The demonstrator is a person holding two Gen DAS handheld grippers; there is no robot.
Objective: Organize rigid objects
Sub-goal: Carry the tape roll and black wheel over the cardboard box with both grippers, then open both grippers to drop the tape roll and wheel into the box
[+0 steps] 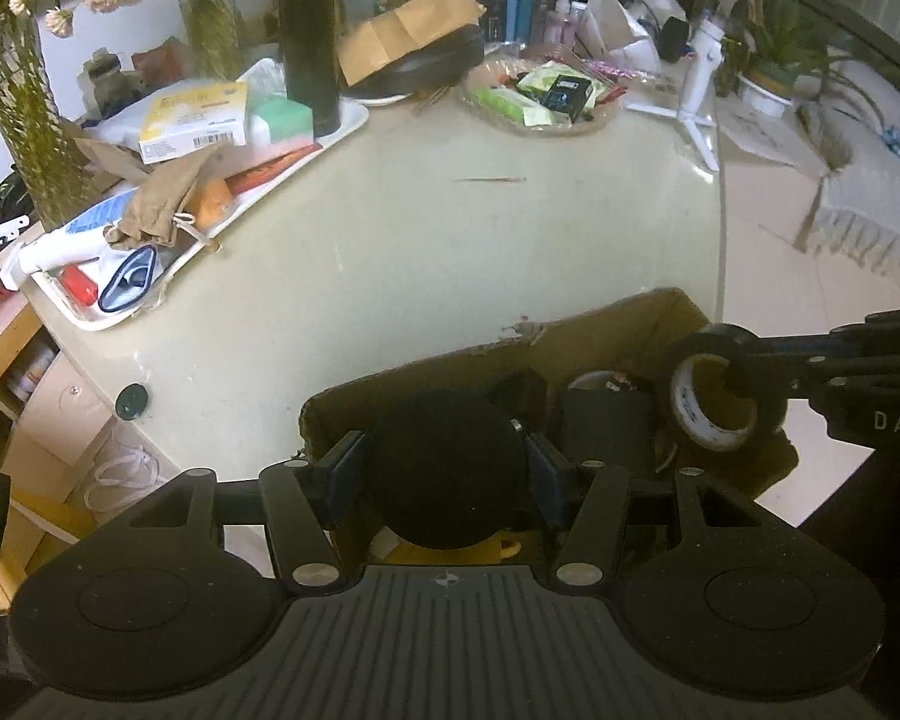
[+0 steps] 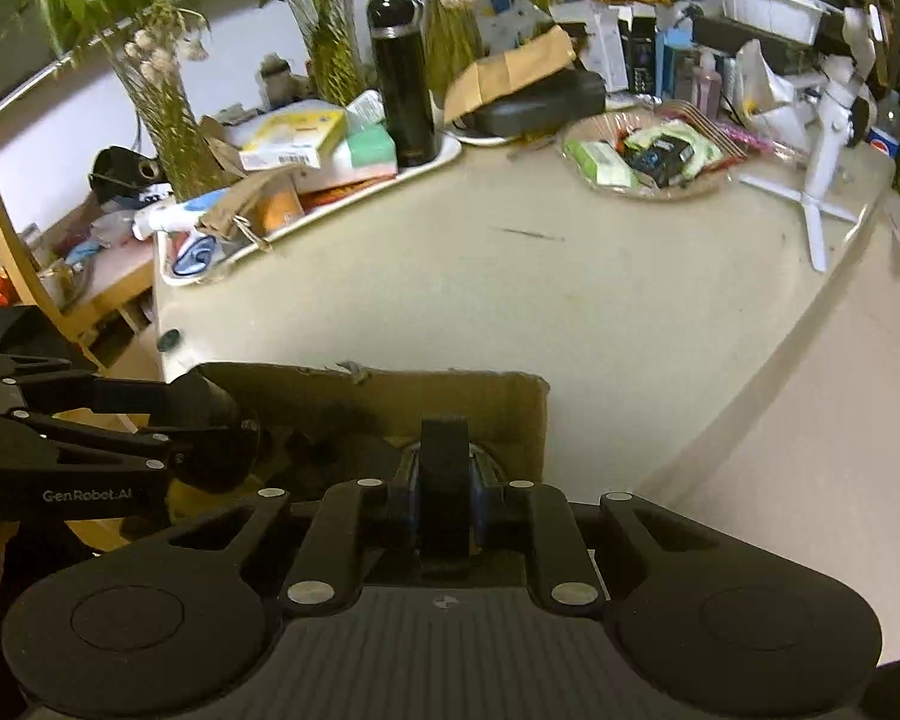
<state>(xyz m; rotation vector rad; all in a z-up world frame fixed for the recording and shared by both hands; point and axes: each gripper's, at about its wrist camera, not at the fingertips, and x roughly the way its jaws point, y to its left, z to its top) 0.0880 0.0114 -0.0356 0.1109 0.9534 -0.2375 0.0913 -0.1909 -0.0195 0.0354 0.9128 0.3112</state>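
Over the cardboard box [image 1: 600, 330] at the worktop's [image 1: 450, 240] six o'clock edge, our left gripper [image 1: 444, 468] clasps a round black object [image 1: 444, 468]. Our right gripper [image 2: 444, 480], at three o'clock, is clenched on a roll of black tape [image 1: 720, 396].

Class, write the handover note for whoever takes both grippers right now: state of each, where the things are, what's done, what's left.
Left gripper: shut on a round black object, over the cardboard box.
Right gripper: shut on a black tape roll, at the box's right end.
Done: several dark items already lie in the box.
Left: release both into the box. The white tray and the snack dish are still full.
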